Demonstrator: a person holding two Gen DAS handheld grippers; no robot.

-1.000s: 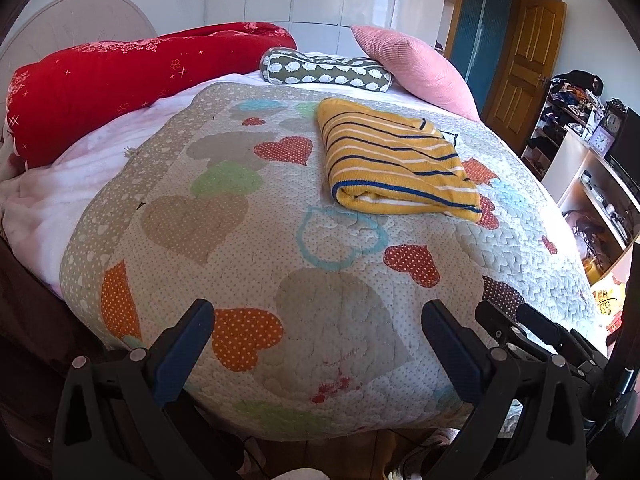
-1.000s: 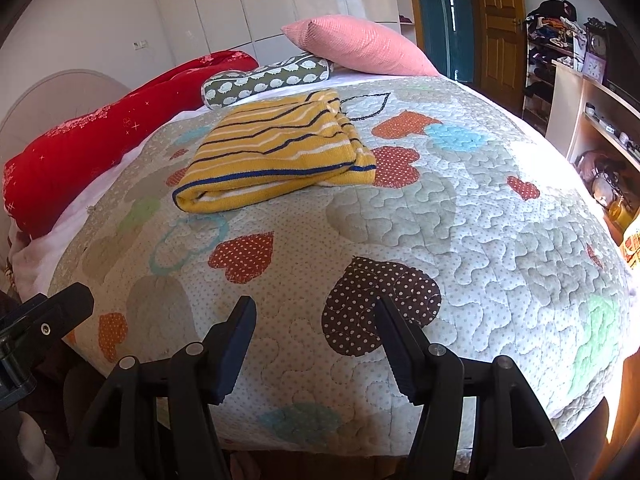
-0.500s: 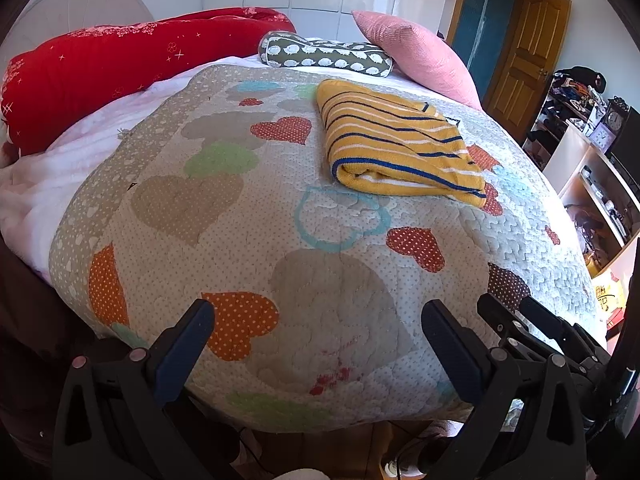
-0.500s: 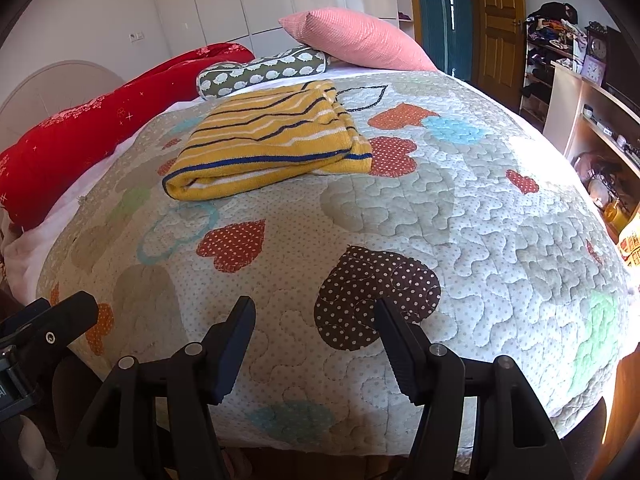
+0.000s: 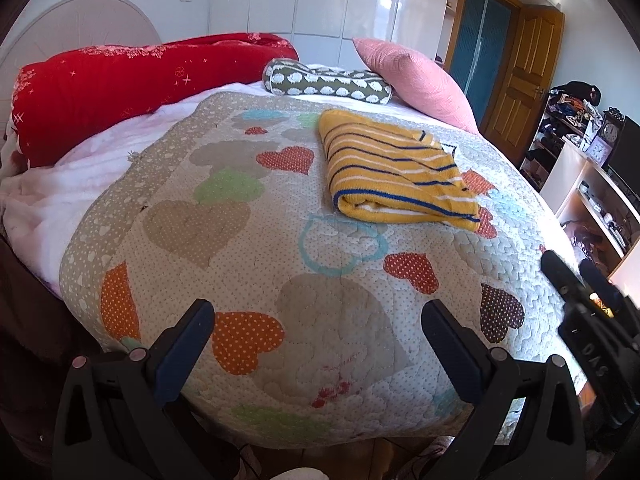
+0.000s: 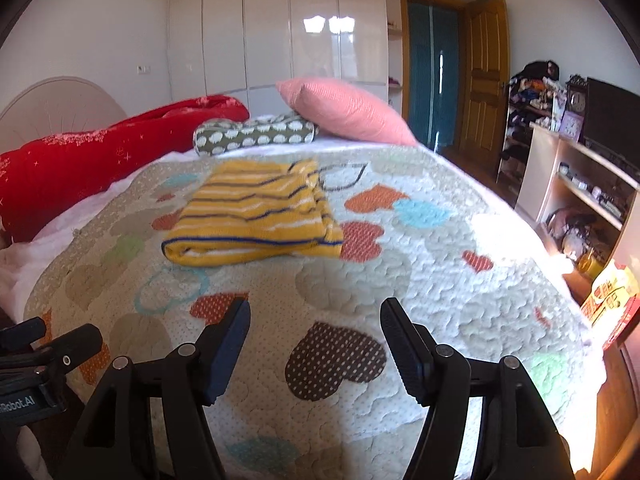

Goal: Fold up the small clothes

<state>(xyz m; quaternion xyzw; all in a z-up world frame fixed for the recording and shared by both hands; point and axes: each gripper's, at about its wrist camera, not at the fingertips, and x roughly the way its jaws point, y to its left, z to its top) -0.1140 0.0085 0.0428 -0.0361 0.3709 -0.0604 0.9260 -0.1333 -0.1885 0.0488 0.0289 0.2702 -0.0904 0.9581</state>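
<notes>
A heart-patterned quilt point(image 5: 280, 240) covers the bed, carrying a folded yellow striped garment point(image 5: 392, 172).

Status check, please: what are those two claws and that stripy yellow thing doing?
Left gripper and right gripper open, empty. Yellow striped garment folded on quilt. Nothing between.

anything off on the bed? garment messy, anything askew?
Little stands out. The yellow striped garment lies folded on the heart quilt, though its right edge looks uneven, with a layer poking out. Both tools, left and right, are open, holding nothing, short of it.
</notes>
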